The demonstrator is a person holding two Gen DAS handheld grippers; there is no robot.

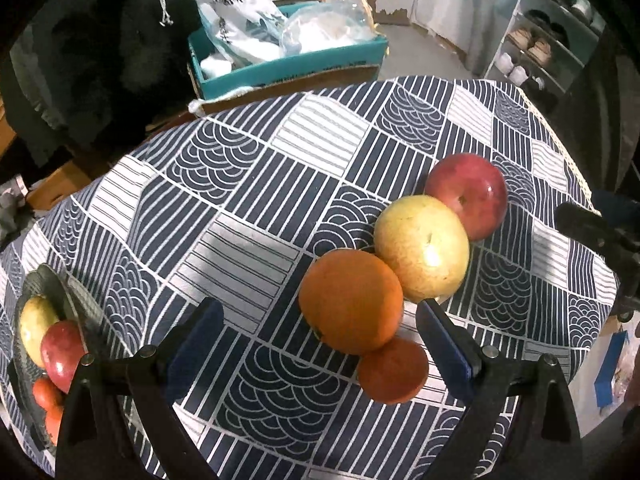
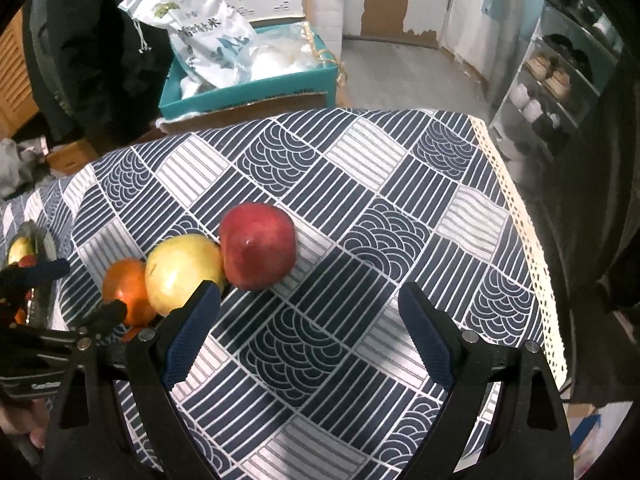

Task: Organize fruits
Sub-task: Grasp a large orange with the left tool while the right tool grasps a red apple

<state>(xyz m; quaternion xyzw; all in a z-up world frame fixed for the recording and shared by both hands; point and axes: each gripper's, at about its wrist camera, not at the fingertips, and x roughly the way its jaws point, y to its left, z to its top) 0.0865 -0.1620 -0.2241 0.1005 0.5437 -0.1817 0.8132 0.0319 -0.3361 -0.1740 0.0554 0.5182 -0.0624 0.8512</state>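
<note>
Several fruits lie in a row on the patterned tablecloth (image 1: 248, 200): a red apple (image 1: 467, 194), a yellow apple (image 1: 422, 245), a large orange (image 1: 351, 301) and a smaller orange (image 1: 393, 371). My left gripper (image 1: 320, 316) is open above them, the large orange between its blue pads, apart from both. My right gripper (image 2: 310, 300) is open over bare cloth, just right of the red apple (image 2: 258, 246) and yellow apple (image 2: 182, 274). An orange (image 2: 122, 284) shows partly behind the left gripper's fingers (image 2: 106, 316). A dark bowl (image 1: 56, 292) at the far left holds more fruit.
Behind the table stand a teal box (image 1: 288, 64) with white bags and a shoe rack (image 1: 536, 48) at the right. The cloth's lace edge (image 2: 528, 232) marks the table's right side. The right gripper's tip (image 1: 588, 224) shows at the right edge of the left wrist view.
</note>
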